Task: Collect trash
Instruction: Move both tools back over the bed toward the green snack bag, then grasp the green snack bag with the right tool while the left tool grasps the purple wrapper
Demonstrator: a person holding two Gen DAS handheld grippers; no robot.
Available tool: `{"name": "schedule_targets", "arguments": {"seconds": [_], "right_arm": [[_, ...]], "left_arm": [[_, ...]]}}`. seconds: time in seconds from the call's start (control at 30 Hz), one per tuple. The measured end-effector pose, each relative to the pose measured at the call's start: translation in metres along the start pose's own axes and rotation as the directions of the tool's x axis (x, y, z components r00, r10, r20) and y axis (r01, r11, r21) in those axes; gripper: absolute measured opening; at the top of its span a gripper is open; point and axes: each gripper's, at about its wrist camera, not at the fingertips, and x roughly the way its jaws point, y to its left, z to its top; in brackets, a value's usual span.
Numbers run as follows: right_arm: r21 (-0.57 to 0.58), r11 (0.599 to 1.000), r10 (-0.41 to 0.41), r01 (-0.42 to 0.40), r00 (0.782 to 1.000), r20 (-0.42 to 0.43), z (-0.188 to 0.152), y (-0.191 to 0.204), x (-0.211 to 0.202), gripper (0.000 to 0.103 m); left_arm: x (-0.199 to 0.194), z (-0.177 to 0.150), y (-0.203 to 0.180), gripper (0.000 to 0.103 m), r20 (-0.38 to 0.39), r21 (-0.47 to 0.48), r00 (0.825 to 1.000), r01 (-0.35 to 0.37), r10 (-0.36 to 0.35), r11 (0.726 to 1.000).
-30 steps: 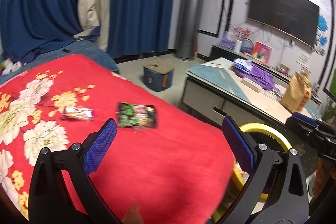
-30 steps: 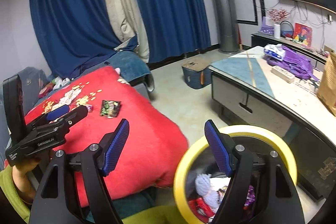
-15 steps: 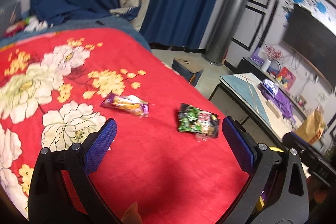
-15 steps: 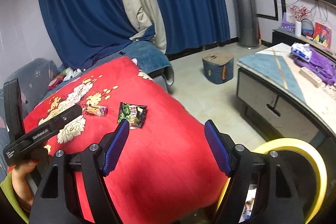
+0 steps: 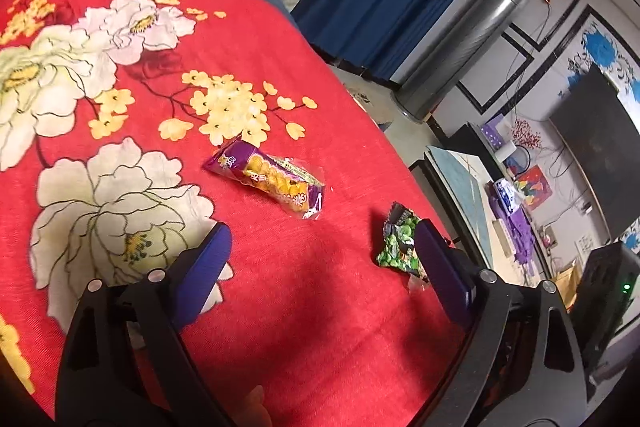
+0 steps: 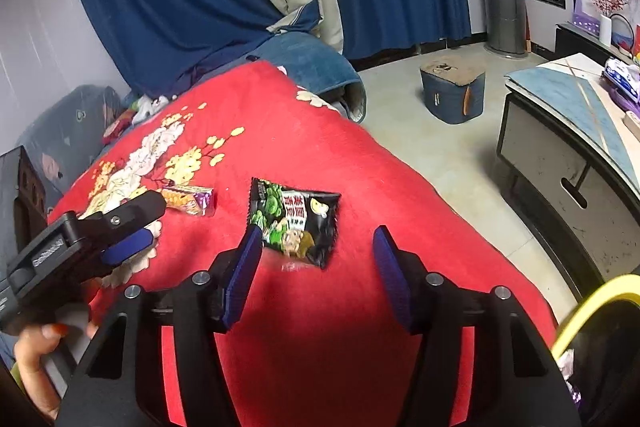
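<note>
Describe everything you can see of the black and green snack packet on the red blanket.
The black and green snack packet is a flat, glossy foil-like pouch with crimped ends, printed with green cartoon shapes and pale characters. It lies flat on the red blanket, lightly crumpled, apparently sealed. The purple and yellow wrapper lies apart from it. The right hand-held gripper hovers just short of it, jaws closing, pads not yet on it. In the left wrist view, a finger of the left hand-held gripper partly hides it.

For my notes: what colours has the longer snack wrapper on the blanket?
Purple and yellow snack wrapper, best in the left wrist view.
</note>
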Motion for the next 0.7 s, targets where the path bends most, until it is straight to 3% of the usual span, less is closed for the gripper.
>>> {"name": "schedule_targets", "arguments": {"seconds": [0.17, 0.3, 0.43, 0.53, 0.67, 0.7], "right_arm": [[0.023, 1.0, -0.001, 0.002, 0.999, -0.039, 0.006, -0.003, 0.023, 0.051], [0.036, 0.999, 0.018, -0.016, 0.998, -0.067, 0.005, -0.005, 0.031, 0.023], [0.013, 1.0, 0.029, -0.029, 0.998, -0.055, -0.004, -0.002, 0.026, 0.012], [-0.007, 0.999, 0.032, -0.033, 0.999, -0.044, -0.011, 0.0, 0.018, 0.009], [-0.027, 0.999, 0.038, -0.039, 0.999, -0.031, -0.019, 0.003, 0.004, 0.008], [-0.036, 0.999, 0.038, -0.039, 0.999, -0.028, -0.021, 0.004, 0.001, 0.007]], "left_arm": [[0.01, 0.004, 0.008, 0.084, -0.013, -0.06, 1.0, 0.015, -0.016, 0.998], [0.018, 0.01, 0.015, 0.084, -0.002, -0.113, 1.0, 0.021, -0.021, 0.993], [0.024, 0.02, 0.023, 0.08, 0.027, -0.178, 0.999, 0.026, -0.021, 0.984], [0.029, 0.025, 0.03, 0.061, 0.036, -0.234, 0.999, -0.001, 0.009, 0.972], [0.033, 0.028, 0.041, 0.022, 0.029, -0.28, 0.998, -0.038, 0.048, 0.959], [0.033, 0.026, 0.043, 0.019, 0.031, -0.291, 0.999, -0.028, 0.039, 0.956]]}}
